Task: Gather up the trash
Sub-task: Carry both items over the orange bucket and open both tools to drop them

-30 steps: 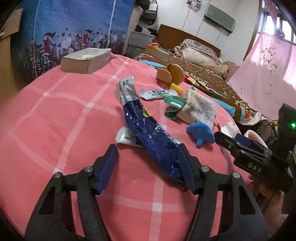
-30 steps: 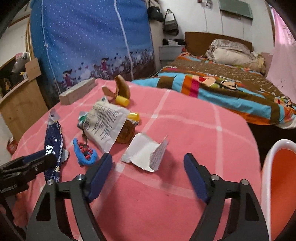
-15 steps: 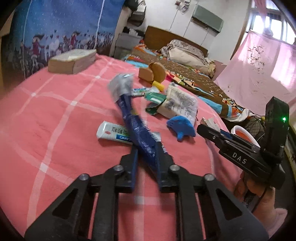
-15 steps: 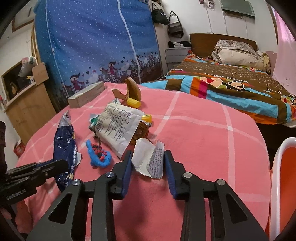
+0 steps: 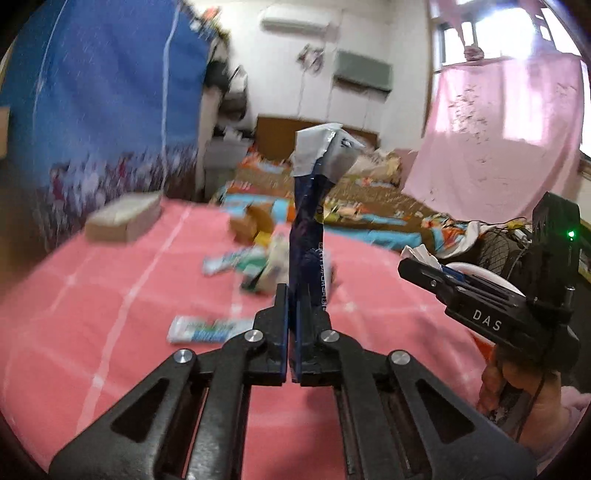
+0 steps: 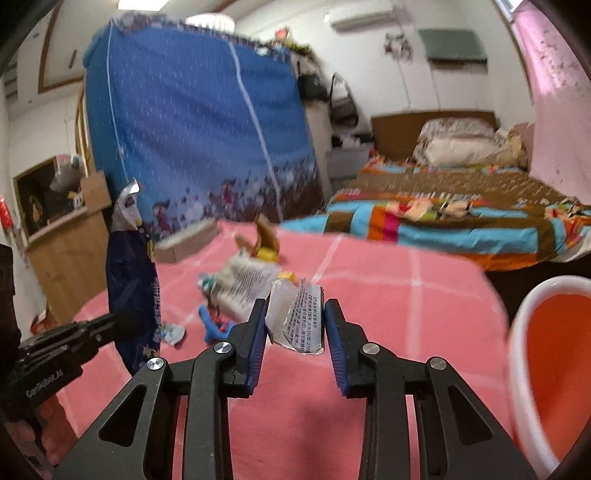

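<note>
Since a moment ago, the wrapper (image 5: 306,236) has been lifted above the tabletop (image 5: 110,295), pinched in the closed left gripper (image 5: 293,317). The paper (image 6: 295,317), clamped between the right gripper's (image 6: 295,332) fingers, is raised too. The bin (image 6: 554,354) beside the tabletop likely comes next.

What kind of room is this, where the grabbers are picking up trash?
Most likely a bedroom at home. There is a bed with a striped blanket and pillows, an air conditioner high on the wall, and a pink curtain over the window.
</note>
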Motion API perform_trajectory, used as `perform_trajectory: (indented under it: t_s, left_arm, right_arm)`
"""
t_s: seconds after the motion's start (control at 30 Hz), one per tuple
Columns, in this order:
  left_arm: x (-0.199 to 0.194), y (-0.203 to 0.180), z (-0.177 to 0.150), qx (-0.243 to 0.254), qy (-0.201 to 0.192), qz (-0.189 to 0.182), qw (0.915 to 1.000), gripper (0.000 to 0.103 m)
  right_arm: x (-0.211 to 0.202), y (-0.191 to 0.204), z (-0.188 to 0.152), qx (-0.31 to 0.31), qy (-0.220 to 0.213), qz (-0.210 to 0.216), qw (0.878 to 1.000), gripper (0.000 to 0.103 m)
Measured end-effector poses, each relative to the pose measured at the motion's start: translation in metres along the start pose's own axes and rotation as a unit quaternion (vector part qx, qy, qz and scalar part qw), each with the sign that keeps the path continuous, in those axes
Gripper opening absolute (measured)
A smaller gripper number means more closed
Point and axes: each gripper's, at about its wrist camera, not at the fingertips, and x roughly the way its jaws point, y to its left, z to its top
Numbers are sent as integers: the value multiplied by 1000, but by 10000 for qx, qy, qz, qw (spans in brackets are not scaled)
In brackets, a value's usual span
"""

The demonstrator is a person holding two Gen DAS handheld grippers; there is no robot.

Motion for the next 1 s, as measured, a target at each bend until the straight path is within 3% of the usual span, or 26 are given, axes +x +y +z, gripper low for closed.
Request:
perform_trajectory:
  t_s: [0.1, 0.3, 0.47, 0.67, 1.0]
  left_arm:
    - [3, -18, 9, 122, -231, -78, 9996, 6]
    - [19, -67, 32, 326, -542, -666, 9958, 6]
    - [33, -113, 42, 585, -525, -1146, 9903, 6]
    - [60, -163, 41, 639, 220, -1699, 9831, 6]
    - [109, -229, 30, 567, 1773, -2021, 9615, 6]
  right_arm:
    - [-18, -12, 8, -65, -313, -177, 9993, 29]
    - [-59, -41, 19, -52, -989, -610, 9932, 29]
    - [-91, -72, 24, 28, -1360, -1129, 9843, 29]
    - [-119, -116, 18, 471, -1416, -1686, 9743, 29]
    - [-128, -180, -3, 1339, -699, -2228, 9631, 32]
